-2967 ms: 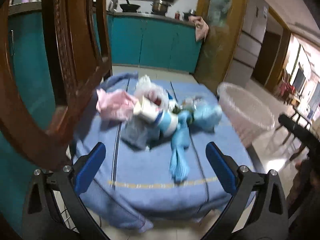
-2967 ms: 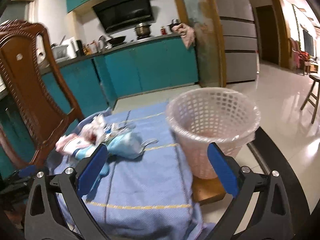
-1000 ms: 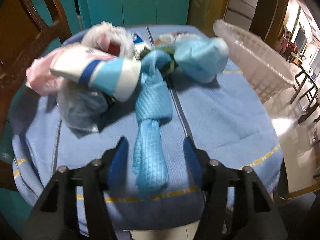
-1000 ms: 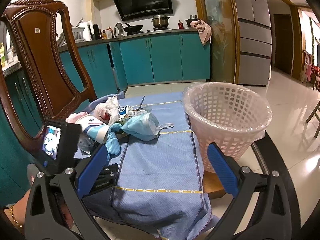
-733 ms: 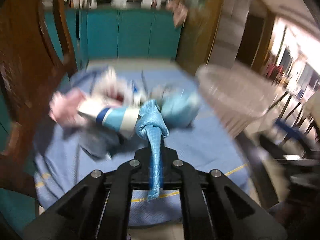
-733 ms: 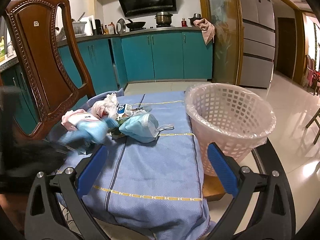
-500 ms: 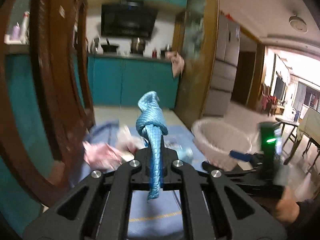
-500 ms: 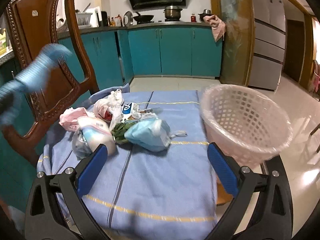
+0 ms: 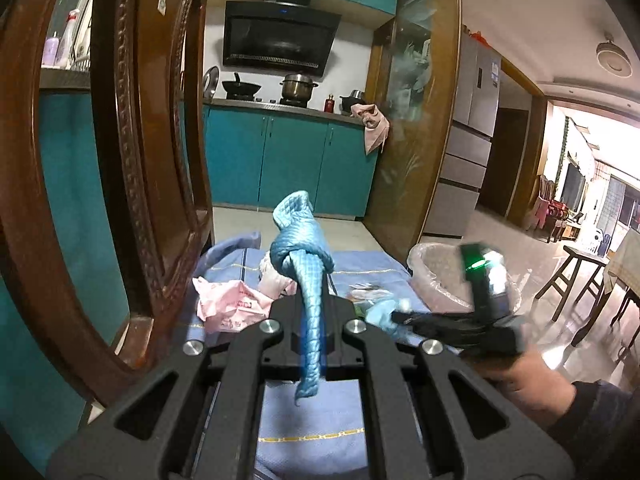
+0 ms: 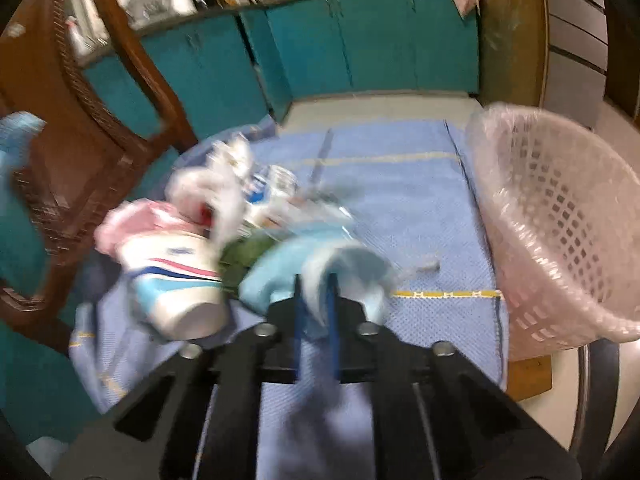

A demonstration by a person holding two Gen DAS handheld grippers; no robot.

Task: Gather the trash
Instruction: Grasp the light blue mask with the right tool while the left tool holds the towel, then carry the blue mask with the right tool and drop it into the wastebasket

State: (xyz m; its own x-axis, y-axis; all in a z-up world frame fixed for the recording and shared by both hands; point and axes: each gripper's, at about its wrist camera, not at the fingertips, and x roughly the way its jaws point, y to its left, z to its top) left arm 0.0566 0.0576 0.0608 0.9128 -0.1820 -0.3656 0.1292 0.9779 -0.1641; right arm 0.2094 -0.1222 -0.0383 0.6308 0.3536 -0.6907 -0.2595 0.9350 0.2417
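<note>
Now left gripper (image 9: 312, 320) pinches knotted cloth (image 9: 302, 256) aloft; right gripper (image 10: 316, 300) nips blue mask (image 10: 320, 268); next, carry to basket (image 10: 560, 216).

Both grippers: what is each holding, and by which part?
Left gripper: knotted blue cloth, below its knot. Right gripper: light blue mask, by its near edge.

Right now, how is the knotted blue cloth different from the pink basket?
The knotted blue cloth is up in the air, pinched in the left gripper; the pink basket stands at the table edge. The cloth is soft, twisted and blue; the basket is stiff, full of holes and much bigger.
</note>
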